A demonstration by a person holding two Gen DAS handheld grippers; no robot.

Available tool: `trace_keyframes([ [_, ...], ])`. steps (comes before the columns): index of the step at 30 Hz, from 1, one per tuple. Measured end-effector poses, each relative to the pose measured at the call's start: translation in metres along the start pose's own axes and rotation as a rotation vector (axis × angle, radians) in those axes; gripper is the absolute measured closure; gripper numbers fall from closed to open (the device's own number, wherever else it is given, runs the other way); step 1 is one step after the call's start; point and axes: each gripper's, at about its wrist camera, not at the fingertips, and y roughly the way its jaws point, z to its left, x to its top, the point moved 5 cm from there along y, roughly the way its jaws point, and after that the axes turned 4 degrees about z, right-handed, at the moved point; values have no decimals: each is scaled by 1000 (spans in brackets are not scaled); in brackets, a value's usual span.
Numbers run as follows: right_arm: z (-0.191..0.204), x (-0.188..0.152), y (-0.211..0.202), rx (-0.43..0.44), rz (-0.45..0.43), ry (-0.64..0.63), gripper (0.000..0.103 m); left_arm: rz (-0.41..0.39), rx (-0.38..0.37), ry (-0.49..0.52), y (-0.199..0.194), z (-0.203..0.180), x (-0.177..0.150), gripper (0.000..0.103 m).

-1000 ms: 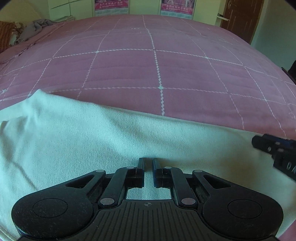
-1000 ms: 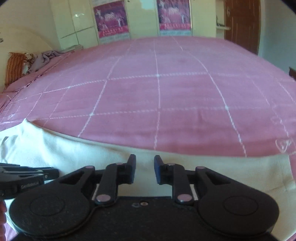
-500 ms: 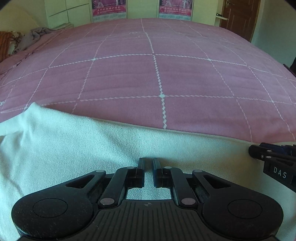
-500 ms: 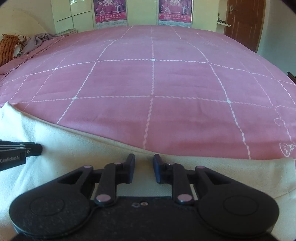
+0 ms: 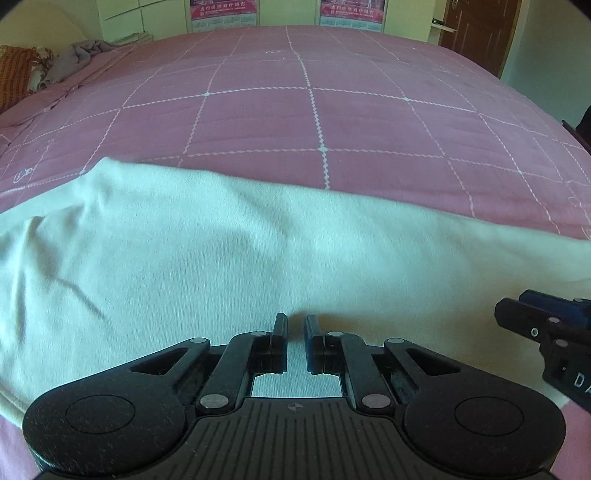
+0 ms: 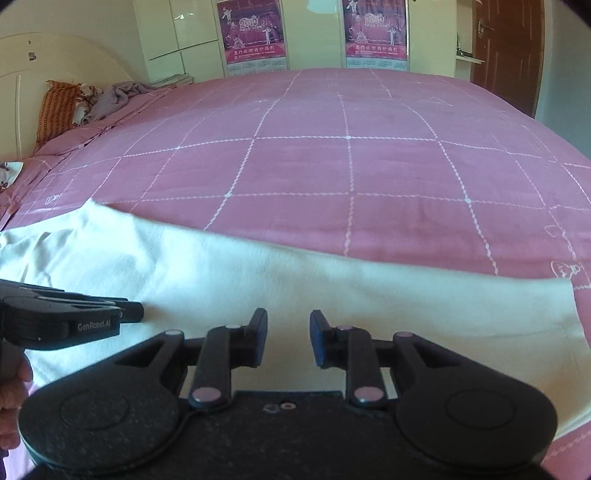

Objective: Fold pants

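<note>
A: As the right tongs point(image 6: 286, 332) ease their jaws wider, nothing sits between the pads; the cream cloth lies flat under them. They had stood narrower a second ago.

B: And the left tongs point(image 5: 295, 326)?

A: Drawn together as far as they go, just a slit between the tips. Whether a bit of cloth is pinched there I cannot tell. No change in them over the last second.

B: So what moved?

A: Both tools have shifted back a little; more of the pants point(image 5: 221, 258) shows ahead of each than before. The pants lie as a long cream band across the near edge of the bed, far edge straight, a few creases toward the left end. My reading: a fold has just been laid and the right side is letting go. Next fold not yet begun.

B: Surface?

A: Pink bedspread point(image 5: 314, 122) with a white stitched grid, smooth and bare beyond the pants.

B: Room?

A: Headboard and an orange cushion point(image 6: 55, 107) at far left, a grey blanket point(image 6: 122, 92) beside it. Two posters point(image 6: 253, 29) on pale cupboards, brown door point(image 6: 506, 51) at right.
</note>
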Motion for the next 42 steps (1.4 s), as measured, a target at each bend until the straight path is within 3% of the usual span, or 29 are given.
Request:
trace_keyframes([
  [3,-1,-22,11,-51,57,-36,76,-3,29,28,-3,-2,-11,94],
  [6,-9,-24,10,-87,54,-36,75,11,27,20,-14,0,-13,94],
  [10,-14,-17,-11,-76,-16,0,69,16,41,10,-18,3,-20,94],
  [13,-25,-33,6,-112,67,-7,67,15,58,26,-18,2,-26,94],
  [25,-33,-34,-14,-72,17,59,66,22,45,12,-28,-1,-29,94],
  [35,-38,-19,-6,-87,1,43,63,26,45,9,-25,-5,-27,94],
  [42,-52,-29,3,-121,28,18,63,25,51,23,-22,-6,-28,94],
])
